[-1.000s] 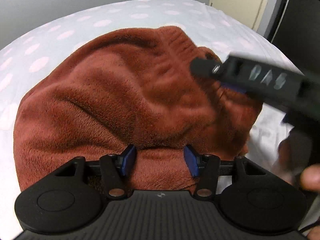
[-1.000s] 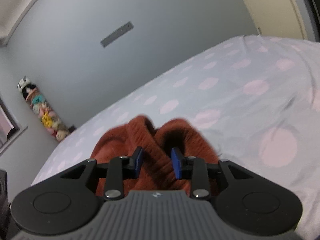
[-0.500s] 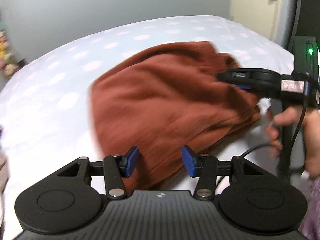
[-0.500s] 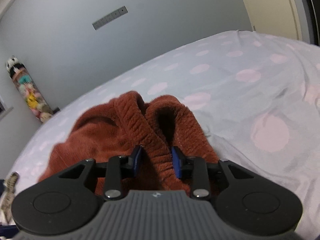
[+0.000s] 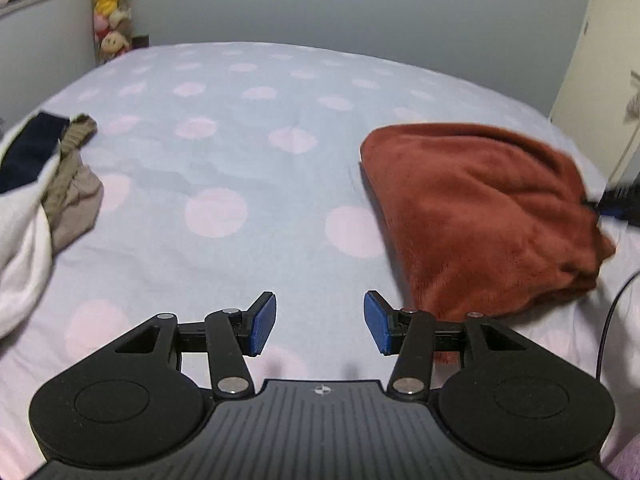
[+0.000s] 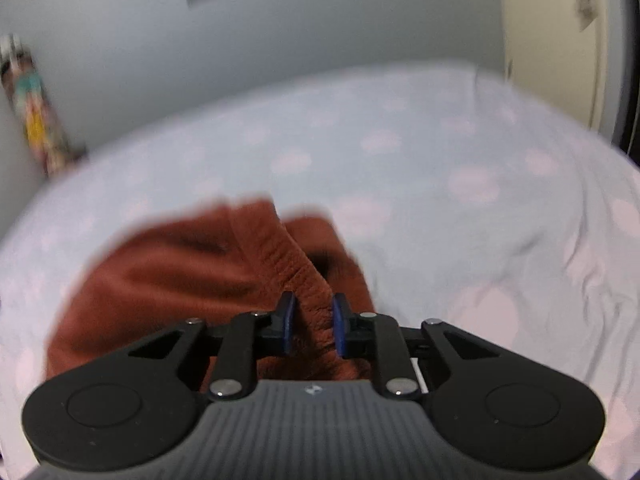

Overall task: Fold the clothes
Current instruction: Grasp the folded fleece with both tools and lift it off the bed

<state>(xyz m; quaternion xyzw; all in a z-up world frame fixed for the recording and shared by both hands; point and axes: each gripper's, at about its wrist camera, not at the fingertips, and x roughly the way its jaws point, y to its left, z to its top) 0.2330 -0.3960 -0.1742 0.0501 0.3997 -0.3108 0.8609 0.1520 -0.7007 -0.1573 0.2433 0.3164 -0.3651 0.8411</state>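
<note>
A bed (image 5: 248,128) covered in a pale blue sheet with pink dots fills the room up to a grey wall, with a column of soft toys (image 5: 110,12) in the far left corner. The rust-brown fleece garment (image 5: 480,216) lies folded into a bundle on the right side of the bed. The left gripper (image 5: 320,322) hangs over bare sheet just left of that bundle, its blue pads wide apart with nothing between them. The right gripper (image 6: 310,326) sits at the near right edge of the garment (image 6: 192,280); its jaws have just been closing and now stand narrow, the pads pinching a ribbed fold of the fleece. A small heap of clothes (image 5: 36,200) in white, navy and tan lies at the far left edge of the bed.
</note>
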